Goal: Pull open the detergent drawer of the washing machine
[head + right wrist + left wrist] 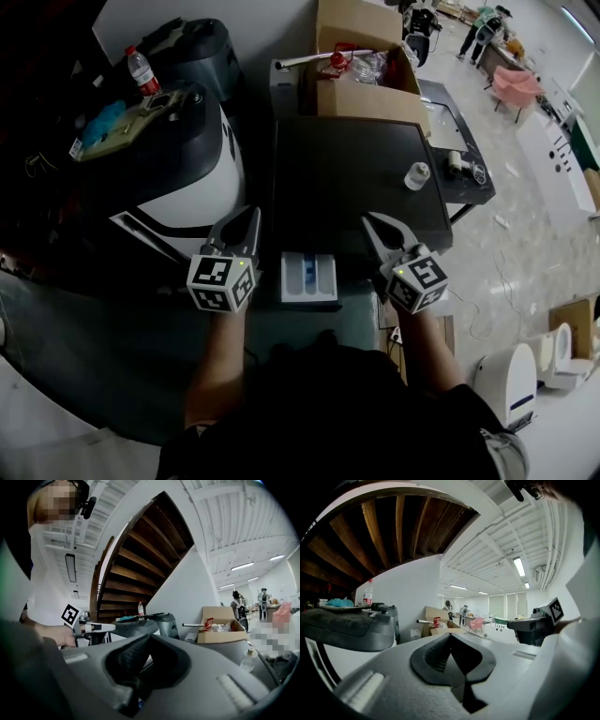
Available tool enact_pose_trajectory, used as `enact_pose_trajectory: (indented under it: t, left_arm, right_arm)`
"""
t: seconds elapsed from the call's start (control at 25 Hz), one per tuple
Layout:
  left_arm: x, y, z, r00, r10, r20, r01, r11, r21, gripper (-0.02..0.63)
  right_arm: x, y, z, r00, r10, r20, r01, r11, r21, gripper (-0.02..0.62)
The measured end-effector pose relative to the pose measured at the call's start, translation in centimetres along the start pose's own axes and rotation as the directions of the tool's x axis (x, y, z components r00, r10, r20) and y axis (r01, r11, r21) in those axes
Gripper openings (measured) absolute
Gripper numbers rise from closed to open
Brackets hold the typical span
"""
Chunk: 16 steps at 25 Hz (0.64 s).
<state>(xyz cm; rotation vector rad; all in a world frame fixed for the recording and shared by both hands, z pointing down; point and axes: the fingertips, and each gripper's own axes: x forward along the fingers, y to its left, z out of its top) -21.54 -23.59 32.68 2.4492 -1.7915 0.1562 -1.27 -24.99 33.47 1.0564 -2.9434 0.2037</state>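
Judging by how things lie, the pull looks done. The detergent drawer (pixel 309 278) stands out from the front edge of the washing machine (pixel 356 178), in the lower centre of the head view, with its tray open to the camera. The left gripper (pixel 242 225) and the right gripper (pixel 375 225) flank it, one on each side and apart from it, and neither touches it. Both are pinched together on nothing. In the left gripper view the jaws of the left gripper (pixel 451 637) meet with only the room beyond them, and in the right gripper view the right gripper (pixel 149 639) shows the same closed, empty pair pointing roughly level across the machine's top. If the drawer has not reached its full travel, the next move would call for one gripper to drop to the drawer's near lip, spread its jaws, pinch the lip and draw it straight toward the person, keeping the pull in line with the slide so that it does not bind. If it has, nothing of the task seems left. The drawer is a white rectangular tray with a blue middle compartment between two paler side ones, its long sides running toward the person; whether anything lies in the compartments cannot be told. The machine's lid is a dark, flat panel in the middle of the head view. A small white bottle (pixel 416 175) stands near the panel's right edge, and a cardboard box (pixel 361 56) of clutter sits beyond its far edge at the upper centre.
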Motion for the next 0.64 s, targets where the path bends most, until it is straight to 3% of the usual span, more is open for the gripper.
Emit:
enact_pose_trajectory:
  t: [0.64]
  left_arm:
    - [-2.2, 0.8, -1.1, 1.000, 0.000, -0.023, 0.000, 1.000, -0.022, 0.009]
  right_arm:
    - [-0.3, 1.7, -0.9, 1.000, -0.010, -0.006, 0.010, 1.000, 0.016, 0.001]
